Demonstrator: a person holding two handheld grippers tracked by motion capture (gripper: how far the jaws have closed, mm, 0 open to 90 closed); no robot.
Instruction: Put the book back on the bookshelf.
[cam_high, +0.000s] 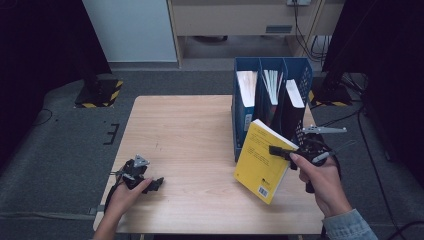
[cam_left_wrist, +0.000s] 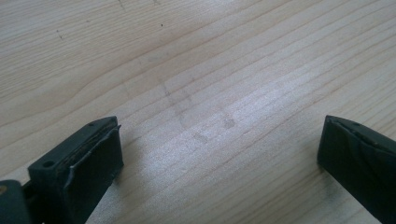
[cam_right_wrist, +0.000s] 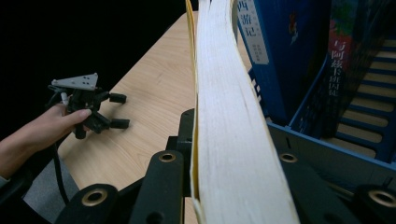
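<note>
A yellow book (cam_high: 261, 161) hangs tilted above the table's right side, just in front of the blue file rack (cam_high: 270, 102). My right gripper (cam_high: 278, 151) is shut on the book's open edge; in the right gripper view the white page block (cam_right_wrist: 229, 126) runs up between the jaws. My left gripper (cam_high: 152, 184) rests low at the table's front left, open, with bare wood (cam_left_wrist: 215, 116) between its fingers (cam_left_wrist: 88, 163).
The blue rack (cam_right_wrist: 322, 140) has three slots holding upright books and papers. A wooden table (cam_high: 190, 145) carries everything; its middle is bare wood. Dark stands flank the table on the grey floor, and cables lie at the right.
</note>
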